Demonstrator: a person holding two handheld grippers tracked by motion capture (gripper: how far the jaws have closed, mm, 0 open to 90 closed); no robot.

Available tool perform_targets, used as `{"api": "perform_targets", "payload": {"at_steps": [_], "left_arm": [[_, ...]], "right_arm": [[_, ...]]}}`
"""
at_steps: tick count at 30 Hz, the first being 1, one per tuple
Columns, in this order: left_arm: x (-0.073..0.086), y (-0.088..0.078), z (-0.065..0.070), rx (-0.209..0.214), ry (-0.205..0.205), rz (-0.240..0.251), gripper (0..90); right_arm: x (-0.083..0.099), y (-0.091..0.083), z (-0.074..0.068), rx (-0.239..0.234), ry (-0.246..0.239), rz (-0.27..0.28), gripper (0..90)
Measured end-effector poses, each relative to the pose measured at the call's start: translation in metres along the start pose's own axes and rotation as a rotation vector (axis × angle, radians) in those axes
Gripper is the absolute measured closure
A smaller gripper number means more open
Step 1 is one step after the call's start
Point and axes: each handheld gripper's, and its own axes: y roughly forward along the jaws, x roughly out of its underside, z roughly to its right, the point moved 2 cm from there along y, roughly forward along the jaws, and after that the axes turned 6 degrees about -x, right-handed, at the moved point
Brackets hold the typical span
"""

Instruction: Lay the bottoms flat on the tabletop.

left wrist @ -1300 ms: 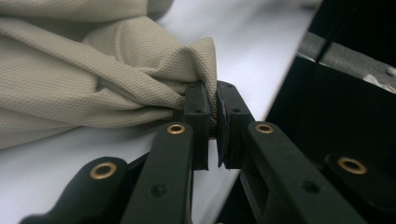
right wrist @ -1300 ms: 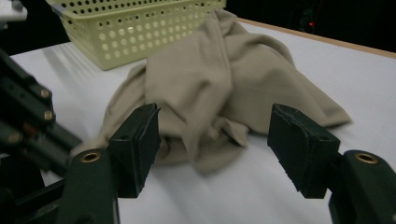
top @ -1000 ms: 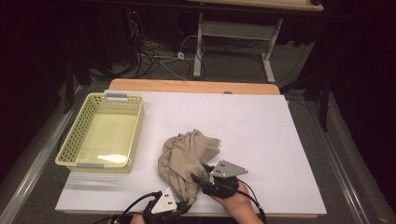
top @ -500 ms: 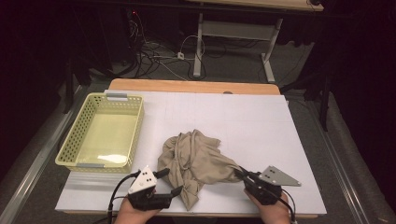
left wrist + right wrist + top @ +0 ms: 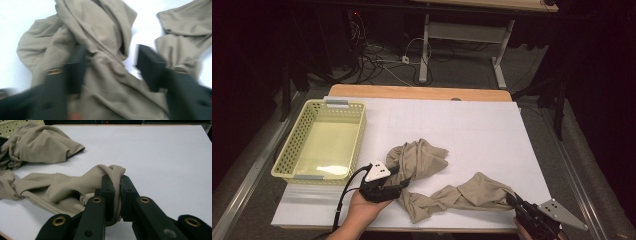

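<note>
The white table (image 5: 482,130) is the biggest thing here; it has a wooden edge (image 5: 417,92) at the far side. On its left part stands a pale yellow plastic basket (image 5: 294,150) with a perforated wall, and nothing lies in it.

In the near middle of the table lies a beige garment (image 5: 432,175), made of a fine knitted fabric. It is pulled out into a long, twisted shape: one crumpled heap is near the basket, and from it a narrower rope-like part goes to the right, toward the near right corner of the table. In the right gripper view the same garment (image 5: 50,187) runs from the heap at the upper left down to the jaws.

The left gripper (image 5: 398,179) is held by a hand (image 5: 362,212) at the near edge, just beside the crumpled heap. In the left gripper view the left gripper (image 5: 110,62) has its jaws apart with a fold of the garment (image 5: 100,37) between them; the jaws have just been closing, and the picture is blurred, so I cannot tell if the pads already press the cloth.

The right gripper (image 5: 513,201) is at the near right corner. In the right gripper view the right gripper (image 5: 117,187) is clenched on the end of the garment, and the fabric loops over the jaw tips.
</note>
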Motion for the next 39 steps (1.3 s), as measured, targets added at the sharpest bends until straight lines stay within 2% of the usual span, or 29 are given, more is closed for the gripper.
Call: {"api": "perform_targets", "payload": {"at_steps": [1,4,5,8,14,19,23,30,35,38,39], "left_arm": [[0.0,0.002,-0.001,-0.002,0.0,-0.01,54.5],[-0.001,0.006,0.0,0.043,-0.001,-0.018,75.8],[-0.001,0.006,0.002,0.051,0.01,-0.02,79.3],[-0.003,0.004,0.016,0.083,0.061,-0.01,82.4],[0.002,-0.001,0.047,0.154,0.146,-0.026,82.5],[0.011,-0.004,0.068,0.219,0.188,-0.054,82.5],[0.019,-0.009,0.081,0.242,0.219,-0.073,82.4],[0.034,-0.023,0.094,0.265,0.243,-0.107,82.5],[0.044,-0.028,0.103,0.268,0.257,-0.131,82.5],[0.049,-0.029,0.106,0.265,0.266,-0.145,82.4],[0.051,-0.03,0.107,0.258,0.271,-0.147,82.4]], "right_arm": [[0.001,-0.001,-0.003,-0.002,-0.007,-0.006,79.9],[0.001,-0.002,-0.009,-0.005,-0.029,-0.011,71.8],[0.0,-0.002,-0.011,-0.002,-0.037,-0.01,69.8],[-0.003,-0.001,-0.014,0.0,-0.048,0.001,67.4],[-0.012,0.008,-0.024,-0.042,-0.067,0.021,65.3],[-0.021,0.023,-0.038,-0.101,-0.099,0.022,64.1],[-0.028,0.037,-0.049,-0.151,-0.134,0.017,62.7],[-0.04,0.077,-0.073,-0.259,-0.182,-0.006,57.8],[-0.047,0.113,-0.099,-0.328,-0.219,-0.042,47.9],[-0.048,0.136,-0.114,-0.361,-0.221,-0.094,39.5],[-0.047,0.143,-0.118,-0.358,-0.228,-0.121,40.8]]}}
